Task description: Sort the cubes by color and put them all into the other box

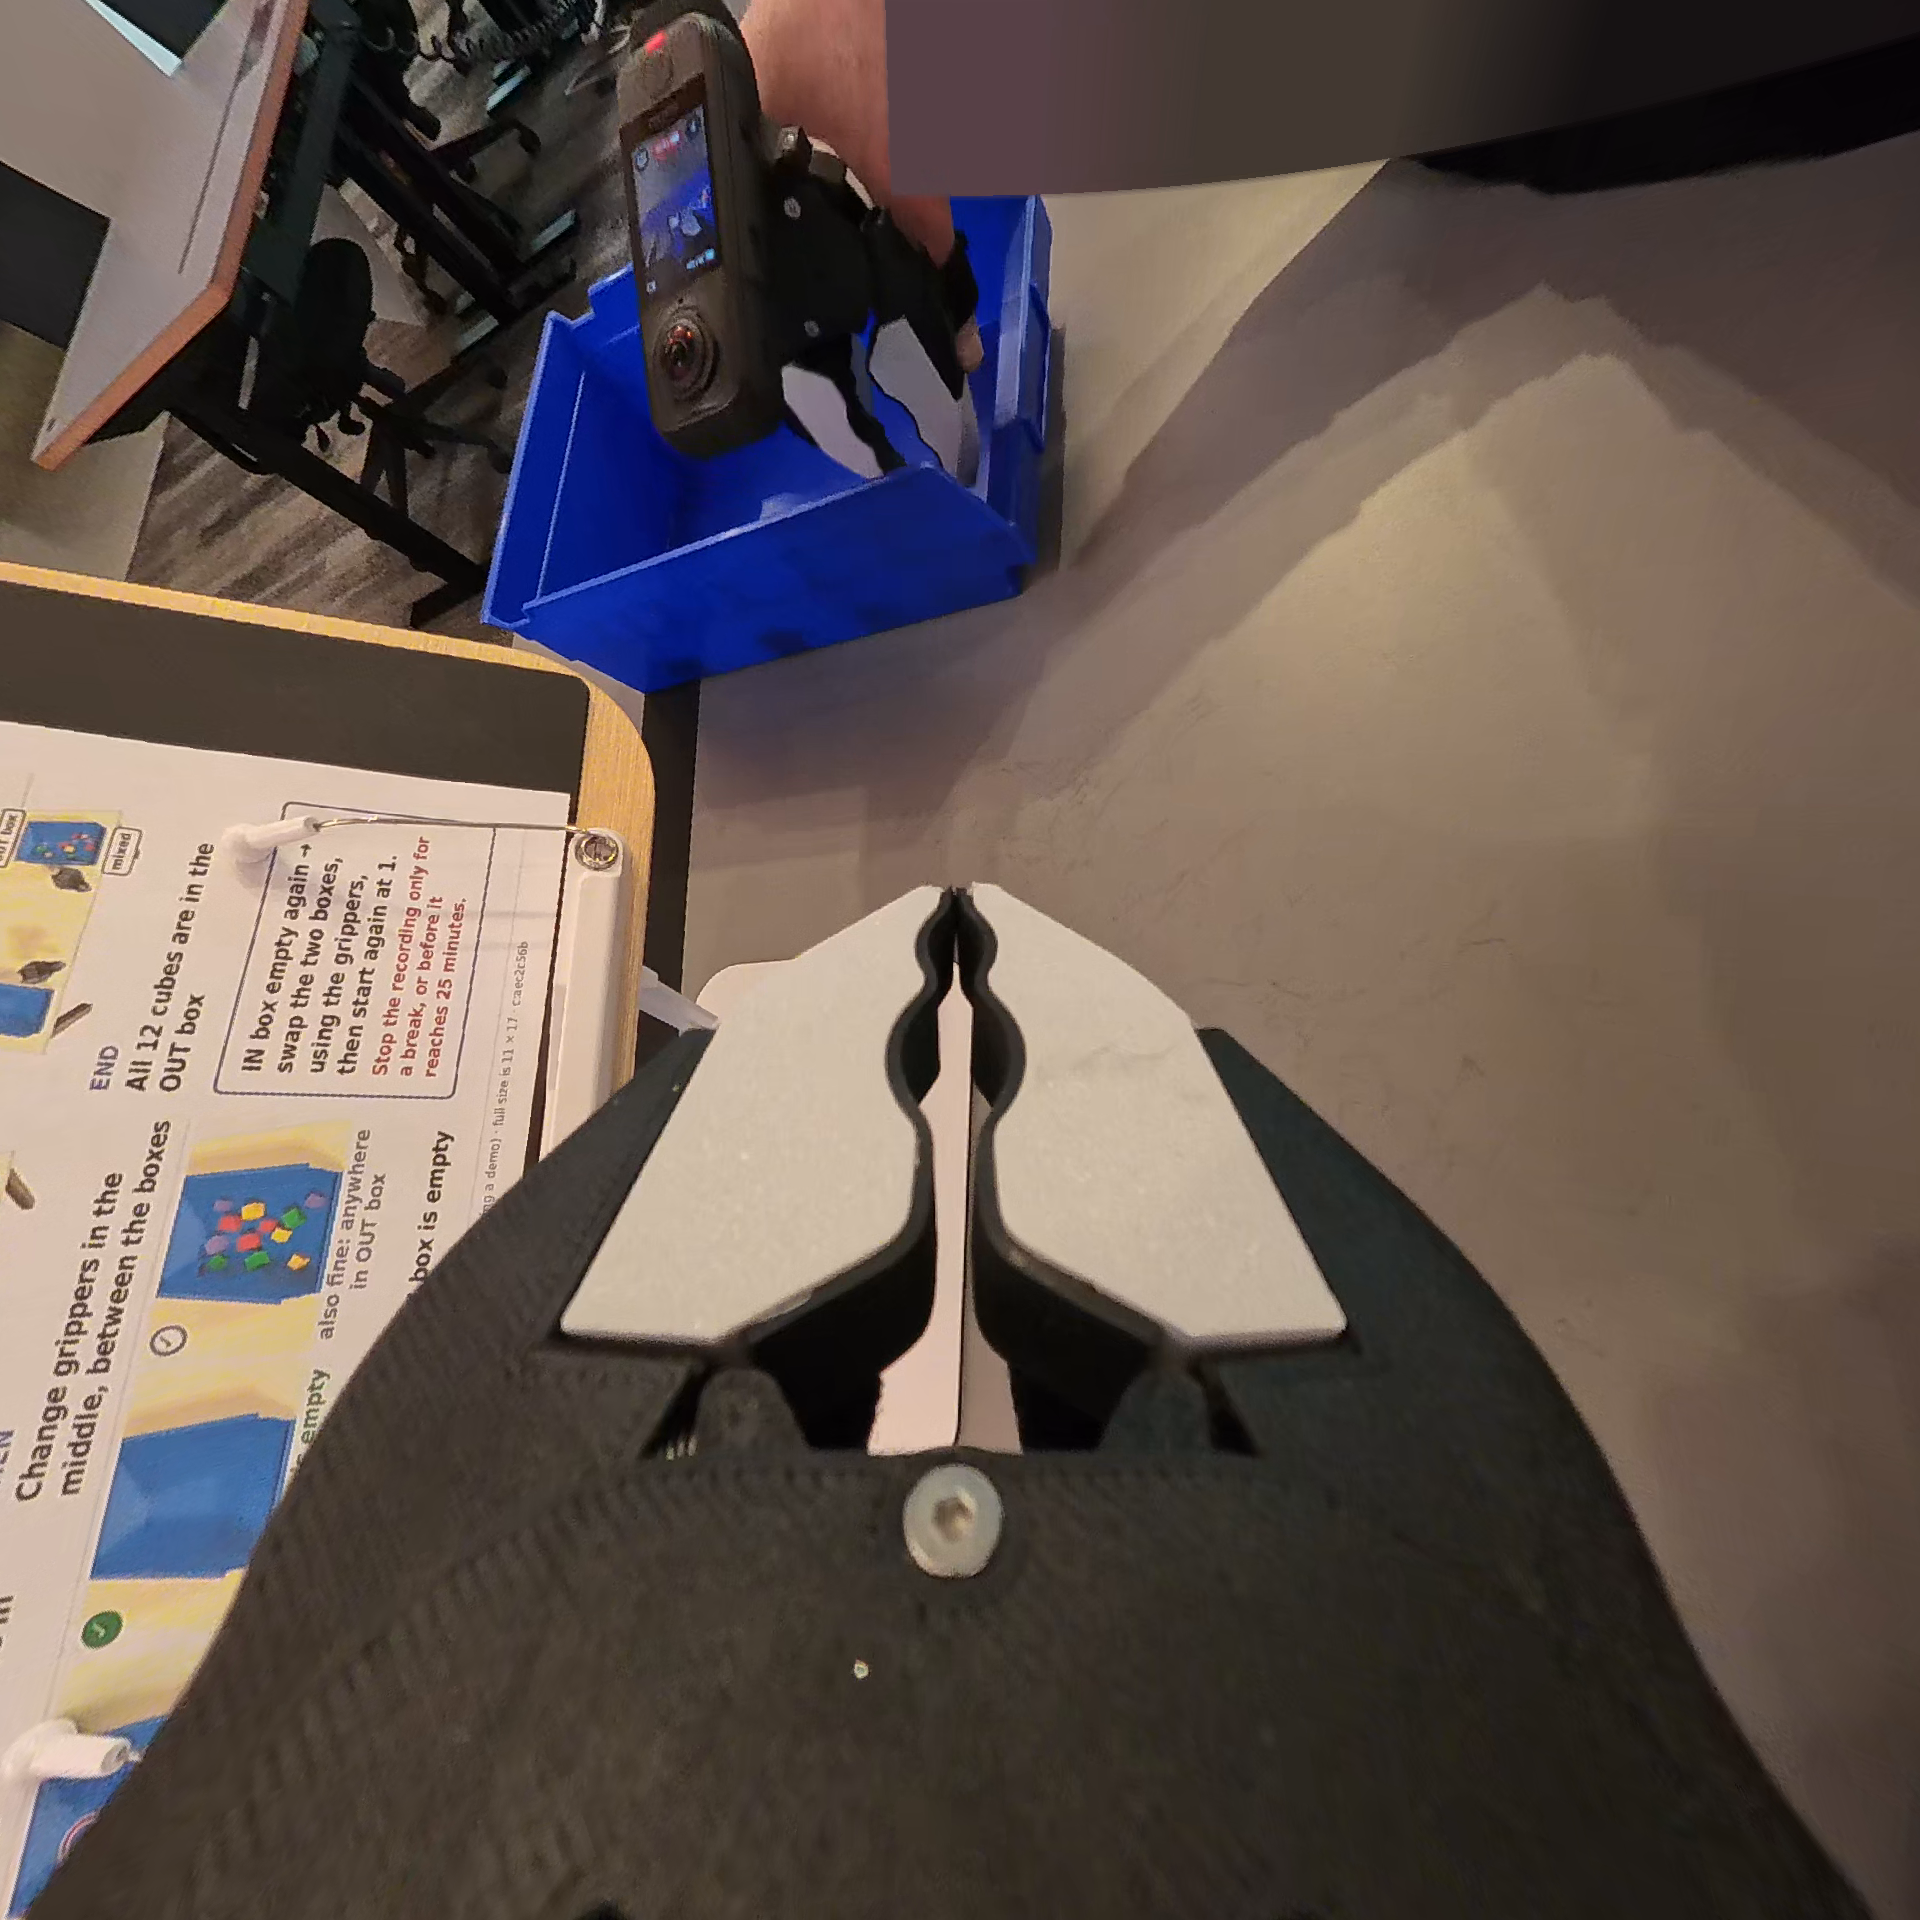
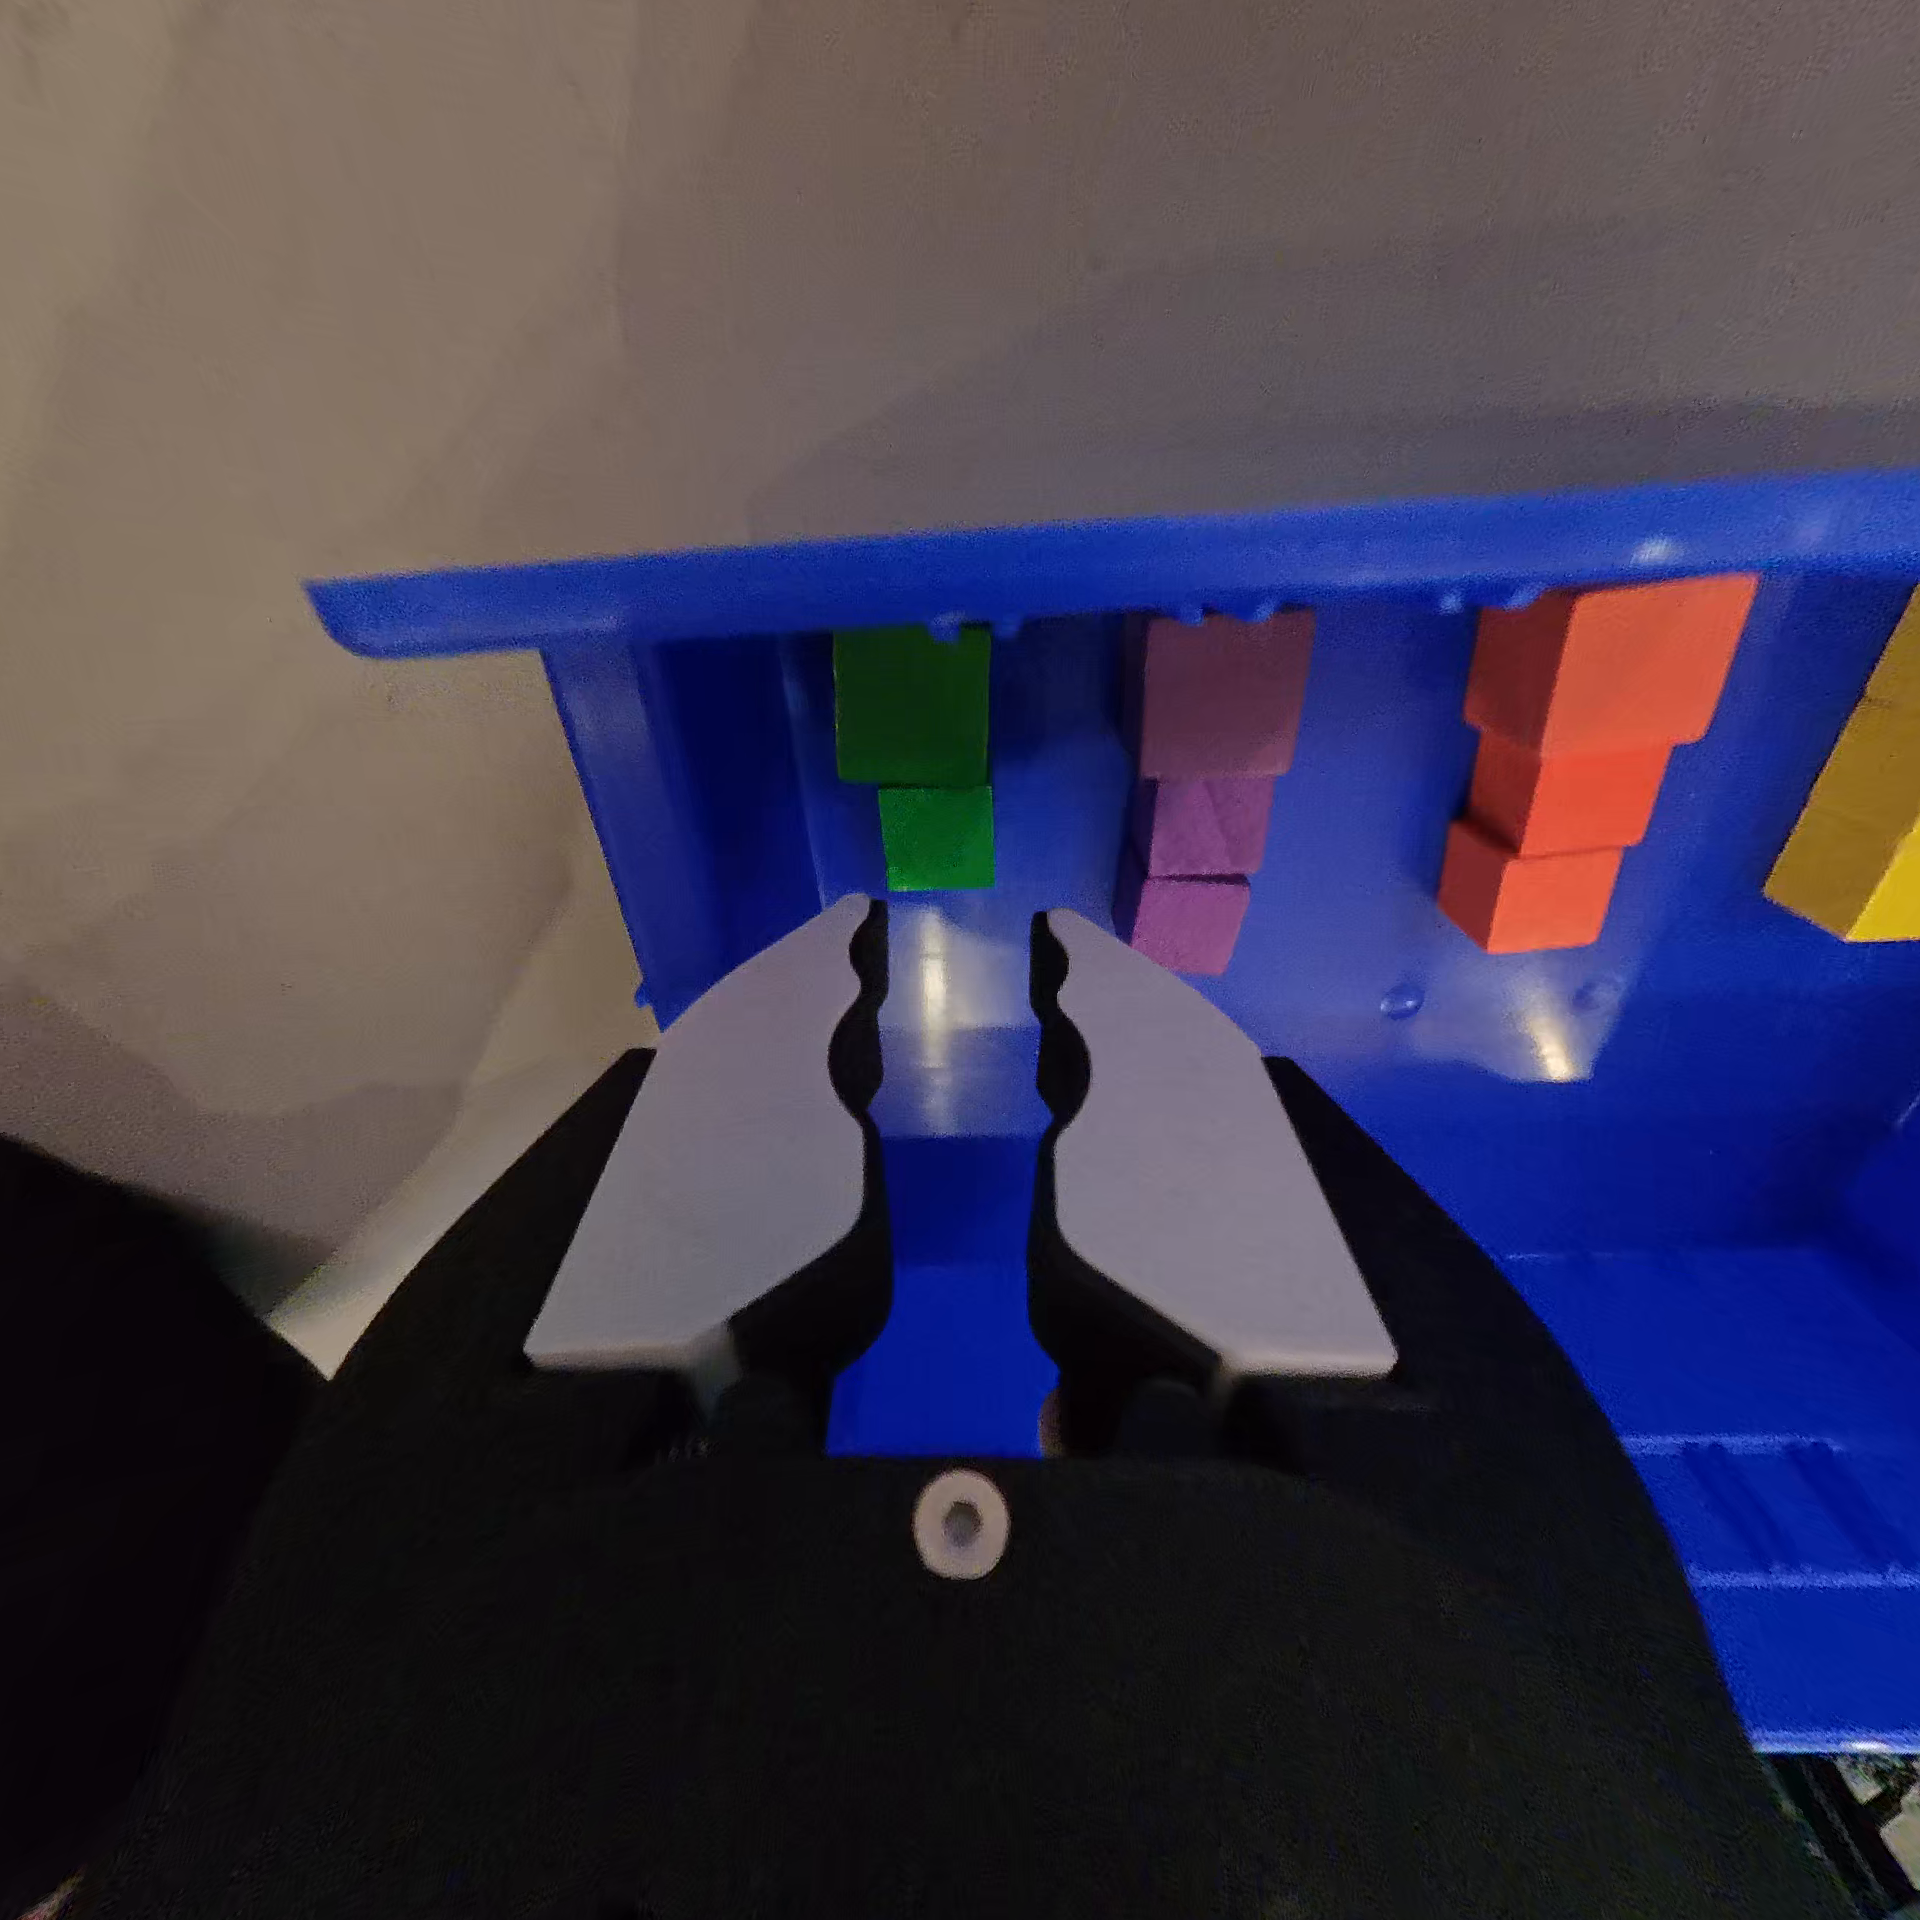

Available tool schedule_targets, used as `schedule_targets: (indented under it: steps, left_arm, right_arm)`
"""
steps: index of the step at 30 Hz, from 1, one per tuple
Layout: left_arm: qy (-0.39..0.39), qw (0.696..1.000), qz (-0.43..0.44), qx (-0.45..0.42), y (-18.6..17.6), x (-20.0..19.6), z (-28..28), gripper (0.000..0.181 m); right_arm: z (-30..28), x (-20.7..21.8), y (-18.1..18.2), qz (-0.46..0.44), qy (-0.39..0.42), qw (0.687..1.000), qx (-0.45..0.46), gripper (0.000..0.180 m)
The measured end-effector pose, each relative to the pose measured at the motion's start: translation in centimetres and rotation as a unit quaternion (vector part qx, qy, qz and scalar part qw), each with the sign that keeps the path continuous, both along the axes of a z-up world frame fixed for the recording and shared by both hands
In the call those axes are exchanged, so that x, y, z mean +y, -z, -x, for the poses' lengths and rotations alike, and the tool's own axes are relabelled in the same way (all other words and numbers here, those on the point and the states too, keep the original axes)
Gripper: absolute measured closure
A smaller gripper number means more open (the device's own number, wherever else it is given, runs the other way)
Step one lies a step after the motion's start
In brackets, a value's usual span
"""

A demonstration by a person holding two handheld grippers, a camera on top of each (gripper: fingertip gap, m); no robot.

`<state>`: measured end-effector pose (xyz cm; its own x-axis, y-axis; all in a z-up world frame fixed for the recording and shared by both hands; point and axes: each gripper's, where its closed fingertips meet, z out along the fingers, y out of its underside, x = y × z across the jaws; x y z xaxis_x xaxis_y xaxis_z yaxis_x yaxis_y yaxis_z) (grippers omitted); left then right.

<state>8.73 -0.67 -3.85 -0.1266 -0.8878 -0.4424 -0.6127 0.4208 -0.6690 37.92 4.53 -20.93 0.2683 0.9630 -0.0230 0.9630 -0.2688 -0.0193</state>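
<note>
Right claw (image 2: 956, 914) parted and empty inside blue box (image 2: 1039, 571), green cubes (image 2: 925, 769) just beyond its tips

A grey worktop (image 1: 1351, 727) carries overlapping shadows under warm light, while beyond its far edge stand a wood-edged desk (image 1: 223, 239) on dark legs, black office chairs (image 1: 332, 312), and grey patterned floor (image 1: 239, 520).

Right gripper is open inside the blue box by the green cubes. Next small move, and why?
Probably lift the right gripper straight up out of the blue box. It is open and empty, just short of the green cubes, which already sit in a row beside the purple cubes and red cubes. Going forward risks nudging them.
</note>
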Motion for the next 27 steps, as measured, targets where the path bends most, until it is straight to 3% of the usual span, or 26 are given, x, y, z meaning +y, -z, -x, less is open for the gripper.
schedule_targets:
  steps: [1,10,27]
  left_arm:
    - [0.0,1.0,0.0,0.0,0.0,0.0,0.0,0.181]
    - [0.001,1.0,-0.003,0.007,0.3,-0.1,-0.1,0.181]
    - [-0.006,1.0,-0.012,0.021,0.8,0.2,0.0,0.181]
  right_arm:
    - [-0.3,-0.1,0.1,0.005,0.005,1.0,-0.005,0.156]
    - [-0.8,-0.3,1.5,0.03,0.01,0.999,-0.035,0.172]
    - [-1.5,0.0,-0.3,0.0,0.031,0.999,-0.03,0.17]
